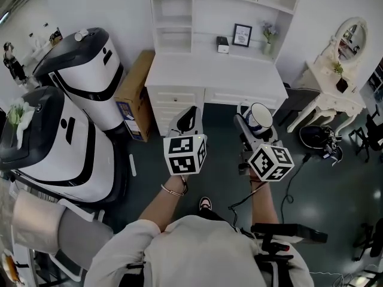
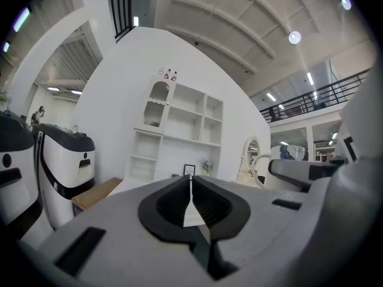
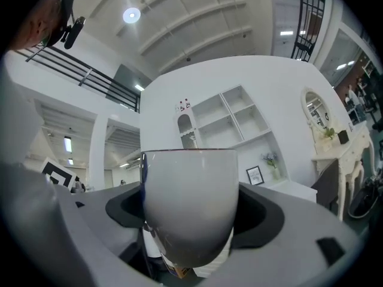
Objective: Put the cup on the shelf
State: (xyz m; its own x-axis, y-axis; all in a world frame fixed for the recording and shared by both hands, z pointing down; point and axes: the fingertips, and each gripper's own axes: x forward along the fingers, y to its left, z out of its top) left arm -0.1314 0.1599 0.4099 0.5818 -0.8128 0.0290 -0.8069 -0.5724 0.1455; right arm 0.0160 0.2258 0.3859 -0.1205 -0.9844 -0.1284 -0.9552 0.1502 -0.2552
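Closest in was the person's pale shirt (image 1: 203,250). Farther off stood the white desk (image 1: 215,76) with its shelf unit (image 1: 173,23). On the left, the left gripper (image 1: 190,115) had its jaws together, empty. The right gripper (image 1: 256,124) was clamped on the upright white cup (image 3: 188,202), short of the desk.

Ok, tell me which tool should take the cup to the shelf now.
Right. The right tool is shut on the cup, held upright, and the shelf stands straight ahead above the desk. The left tool is shut and empty, so it would first need a handover.
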